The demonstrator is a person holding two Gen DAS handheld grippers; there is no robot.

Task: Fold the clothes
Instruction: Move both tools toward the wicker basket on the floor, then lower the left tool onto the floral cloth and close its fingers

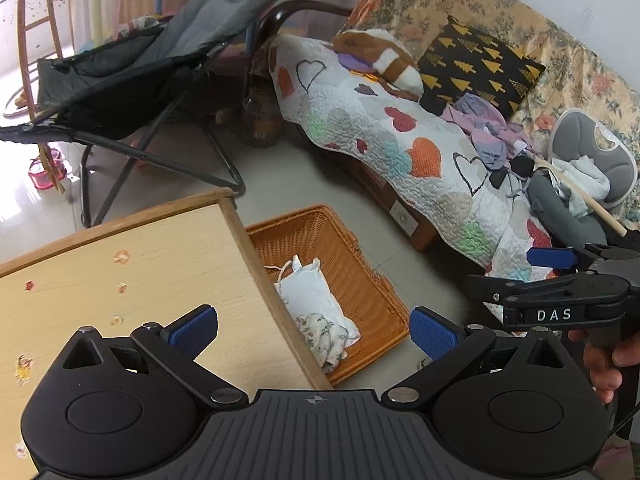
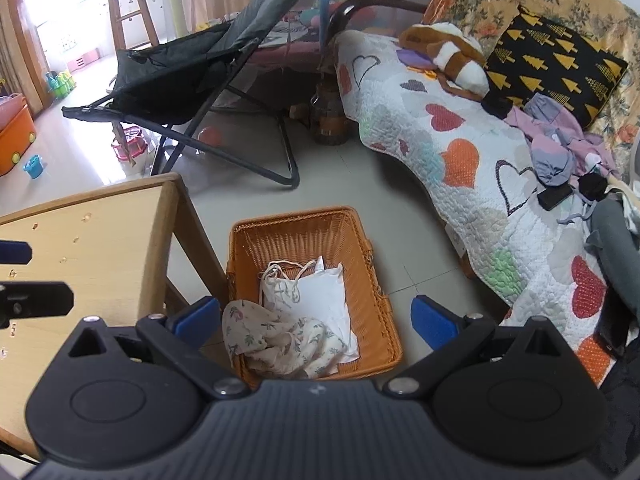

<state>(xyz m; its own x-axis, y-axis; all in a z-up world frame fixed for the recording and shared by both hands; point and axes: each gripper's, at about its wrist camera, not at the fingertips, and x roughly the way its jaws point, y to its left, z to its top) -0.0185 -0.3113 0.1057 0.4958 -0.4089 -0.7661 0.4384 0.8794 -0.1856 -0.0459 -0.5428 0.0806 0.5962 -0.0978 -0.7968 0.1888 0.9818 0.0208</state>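
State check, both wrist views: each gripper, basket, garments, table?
left gripper: open, holding nothing
right gripper: open, holding nothing, above the basket
wicker basket: on the floor beside the table, holds two garments
white garment: lying flat in basket
floral garment: crumpled, unfolded, partly on the white one
table: no clothes on it

A home living room: quilt-covered sofa [image 2: 460, 152], folding lounge chair [image 2: 208, 68] left of it, toys [image 2: 60, 82] beyond, laundry basket [image 2: 312, 236] before it.
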